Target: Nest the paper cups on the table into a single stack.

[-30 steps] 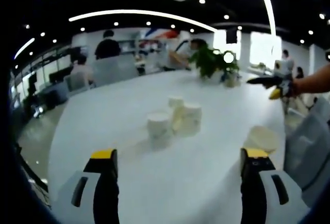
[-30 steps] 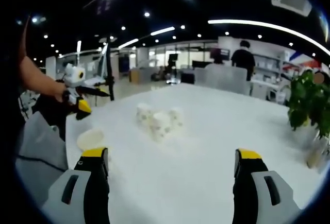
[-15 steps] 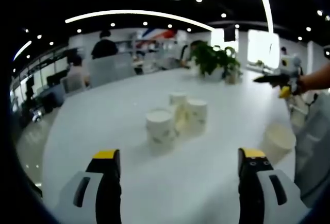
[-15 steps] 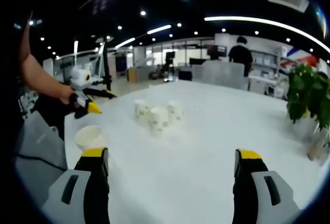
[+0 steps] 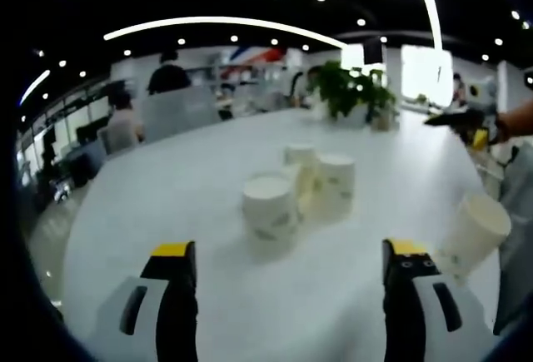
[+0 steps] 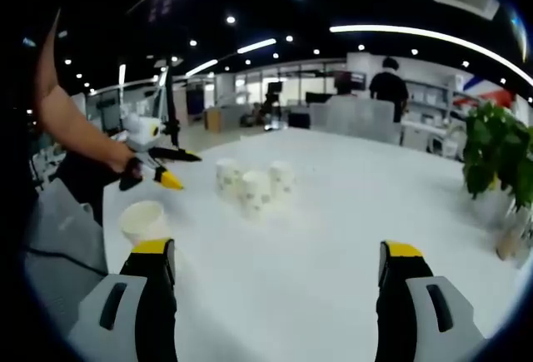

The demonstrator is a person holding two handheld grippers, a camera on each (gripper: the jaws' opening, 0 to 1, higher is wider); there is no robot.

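Three cups [image 5: 300, 187] cluster mid-frame on the worktop [image 5: 166, 187], dead ahead of your spread left hand-held gripper [image 5: 287, 270], nearer than the spread right hand-held gripper [image 6: 279, 275]; a fourth cup [image 5: 473, 229] sits lower right.

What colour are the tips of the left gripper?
Yellow, clearest in the left gripper view.

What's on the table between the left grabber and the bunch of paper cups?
Nothing. In the left gripper view, only bare white table lies between the open left gripper and the cluster of paper cups.
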